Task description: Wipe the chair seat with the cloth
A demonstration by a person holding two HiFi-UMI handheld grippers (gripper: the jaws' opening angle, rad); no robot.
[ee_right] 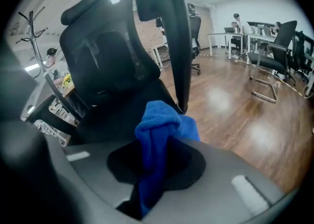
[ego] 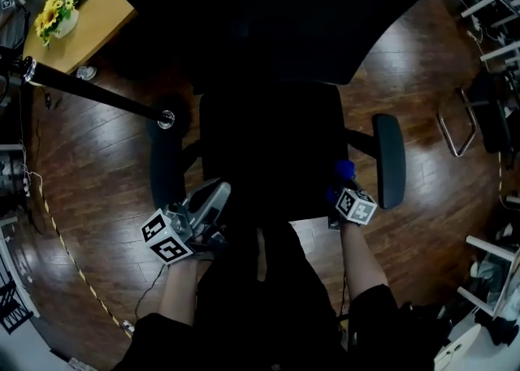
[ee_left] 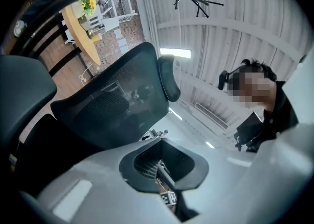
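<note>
A black office chair fills the head view, its seat (ego: pixel 272 150) below the mesh backrest (ego: pixel 276 12). My right gripper (ego: pixel 343 187) is at the seat's front right corner, beside the right armrest (ego: pixel 390 158), shut on a blue cloth (ego: pixel 344 171). In the right gripper view the cloth (ee_right: pixel 164 125) bunches up out of the shut jaws of that gripper (ee_right: pixel 157 169). My left gripper (ego: pixel 211 197) hangs at the seat's front left corner, jaws together with nothing in them. Its own view tilts upward at the backrest (ee_left: pixel 117 105), past the left gripper (ee_left: pixel 164 169).
A coat-rack pole (ego: pixel 97 92) slants in from the left, near the left armrest (ego: pixel 166 162). A wooden table (ego: pixel 89 28) with yellow flowers (ego: pixel 55 14) is at the far left. Other chairs (ego: pixel 459 122) stand right. A cable (ego: pixel 73 264) runs across the wooden floor.
</note>
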